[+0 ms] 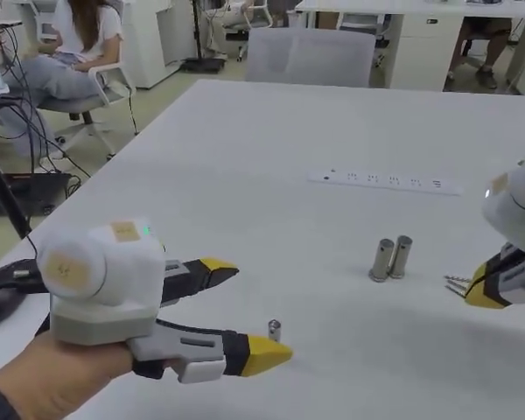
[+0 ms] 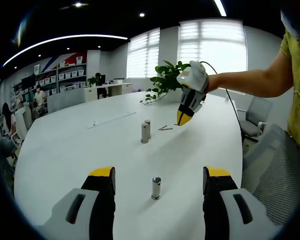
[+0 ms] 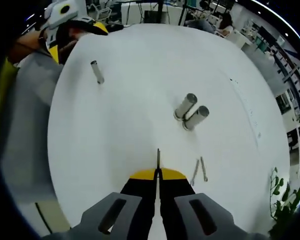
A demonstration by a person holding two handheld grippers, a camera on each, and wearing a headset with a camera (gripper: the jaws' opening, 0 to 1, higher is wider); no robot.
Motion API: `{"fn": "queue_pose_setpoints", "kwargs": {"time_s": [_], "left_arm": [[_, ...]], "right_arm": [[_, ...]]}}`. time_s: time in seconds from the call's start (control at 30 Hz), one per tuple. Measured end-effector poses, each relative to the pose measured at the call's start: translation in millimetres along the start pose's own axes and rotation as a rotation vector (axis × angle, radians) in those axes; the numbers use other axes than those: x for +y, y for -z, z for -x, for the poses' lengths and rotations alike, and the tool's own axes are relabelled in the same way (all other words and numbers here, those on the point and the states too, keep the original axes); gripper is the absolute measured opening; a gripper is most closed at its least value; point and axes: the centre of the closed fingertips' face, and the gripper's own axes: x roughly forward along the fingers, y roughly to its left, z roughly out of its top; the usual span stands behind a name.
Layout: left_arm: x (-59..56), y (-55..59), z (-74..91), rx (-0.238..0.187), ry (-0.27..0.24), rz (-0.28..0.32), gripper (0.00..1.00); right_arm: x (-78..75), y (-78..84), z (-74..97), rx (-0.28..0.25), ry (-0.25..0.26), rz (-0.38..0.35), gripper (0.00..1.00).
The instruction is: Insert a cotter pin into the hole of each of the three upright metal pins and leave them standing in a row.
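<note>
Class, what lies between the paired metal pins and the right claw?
Two loose cotter pins lie between the paired metal pins and the right claw, shown in the left gripper view.

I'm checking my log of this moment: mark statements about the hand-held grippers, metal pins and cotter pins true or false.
The left hand-held gripper is open. True.
All three metal pins stand together. False: two metal pins stand side by side, the third metal pin apart, near the left hand-held gripper.
The right hand-held gripper is shut on a cotter pin. True.
Every cotter pin is held. False: two loose cotter pins lie on the table.
</note>
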Motion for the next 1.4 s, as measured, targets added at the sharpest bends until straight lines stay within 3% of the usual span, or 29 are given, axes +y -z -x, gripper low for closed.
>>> {"fn": "queue_pose_setpoints", "kwargs": {"time_s": [0.2, 0.43, 0.67, 0.77, 0.93, 1.4], "left_arm": [[-10.7, -2.7, -1.2, -0.004, 0.029, -0.021, 0.67], [-18.1, -9.4, -1.3, -0.024, 0.052, -0.044, 0.61], [-45.6, -16.5, -7.6, -0.034, 0.157, -0.07, 0.39], [-54.3, -19.8, -13.2, -0.037, 0.182, -0.071, 0.37], [-61.6, -26.6, -18.5, -0.05, 0.211, -0.075, 0.32], [-81.4, -29.1, -33.7, -0.033, 0.282, -0.111, 0.19]], "right_arm": [[29.2, -21.9, 7.5, -0.028, -0.043, 0.049, 0.02], [51.1, -43.8, 15.9, -0.063, -0.08, 0.095, 0.02], [75.3, -64.0, 22.9, -0.096, -0.13, 0.14, 0.02], [86.0, -72.0, 26.7, -0.106, -0.147, 0.166, 0.02], [98.0, -79.0, 30.4, -0.109, -0.163, 0.205, 0.02], [121.0, -96.8, 31.0, -0.12, -0.206, 0.281, 0.02]]}}
